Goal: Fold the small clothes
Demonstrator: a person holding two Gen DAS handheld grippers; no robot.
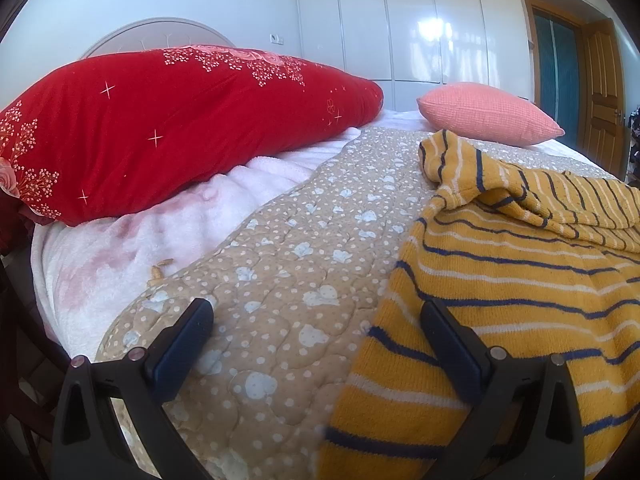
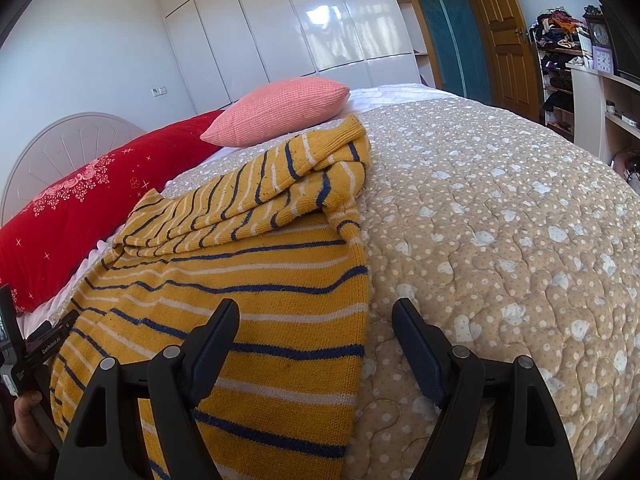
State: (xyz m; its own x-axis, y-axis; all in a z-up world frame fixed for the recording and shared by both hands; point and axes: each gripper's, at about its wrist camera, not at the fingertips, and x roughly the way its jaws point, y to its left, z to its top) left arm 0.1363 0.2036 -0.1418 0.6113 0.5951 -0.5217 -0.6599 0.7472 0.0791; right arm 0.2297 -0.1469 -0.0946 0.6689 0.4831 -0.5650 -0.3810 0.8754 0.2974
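Both my tongs spread wide, nothing pinched. My left gripper [image 1: 316, 320] straddles the sweater's left edge: one finger over the bare quilt [image 1: 280, 240], the other over the knit. My right gripper [image 2: 316, 320] does the same at the right edge, left finger above the knit, right finger above quilt.

No containers on the bed. It carries a red pillow [image 1: 180, 128] and a pink cushion [image 2: 280, 108] near the headboard [image 2: 52, 156].

Yellow striped sweater [image 2: 256, 292] lies flat on the quilt between my grippers. Long axis runs away from me toward the cushion, hem nearest. Both sleeves are folded across the far end; one cuff [image 2: 340, 136] points up toward the cushion.
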